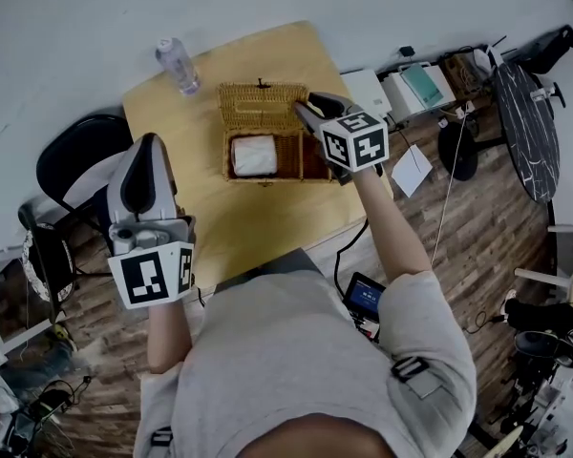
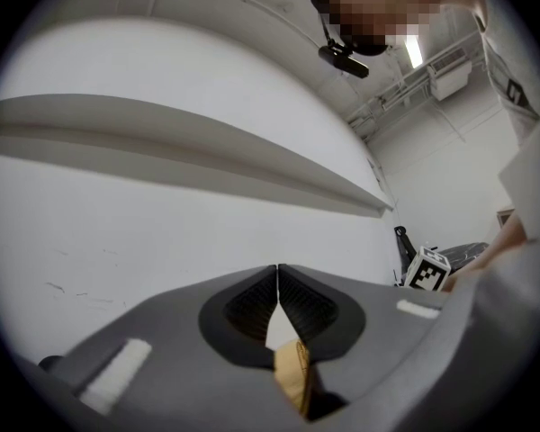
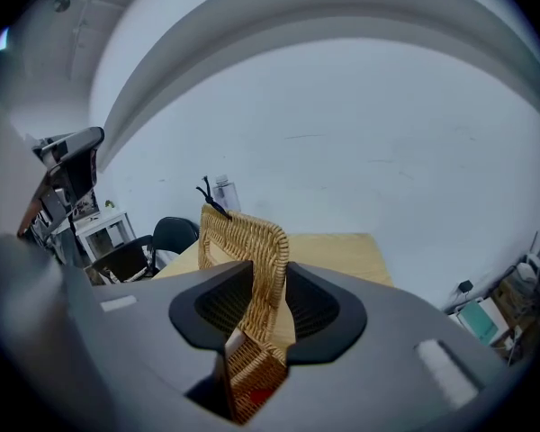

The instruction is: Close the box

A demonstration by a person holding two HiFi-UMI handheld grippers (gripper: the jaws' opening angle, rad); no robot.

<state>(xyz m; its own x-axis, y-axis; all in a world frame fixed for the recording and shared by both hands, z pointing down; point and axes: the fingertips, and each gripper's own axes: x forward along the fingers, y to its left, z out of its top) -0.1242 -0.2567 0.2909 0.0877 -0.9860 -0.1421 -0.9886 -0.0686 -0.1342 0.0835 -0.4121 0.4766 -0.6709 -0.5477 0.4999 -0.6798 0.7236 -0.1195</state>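
While the wicker box [image 1: 298,156] stands open toward the far side of the wooden surface [image 1: 239,227], its lid [image 1: 261,105] is shown raised at the back, and the lid's right edge is taken between the fingers of the right gripper [image 1: 307,109]. In the right gripper view the woven rim of the lid is seen passing between the two pads, which are closed onto it with only the lid's thickness between them. The left gripper [image 1: 148,147] is held well apart from the box, over the near left of the surface; its fingers are brought together at the tips and nothing is held in them. A white folded item [image 1: 255,156] lies in the left half of the box and appears to sit low enough that the lid's path is judged unobstructed. The step is best done by swinging the lid forward and down in an arc about its rear hinge line, not by pressing it straight down, with the wrist turned along with the lid so that the wicker is not twisted in the grip. Since the box looks light and may be dragged or tipped, its front wall can be steadied by the left gripper. The hold is best released only once the lid is seated on the rim.
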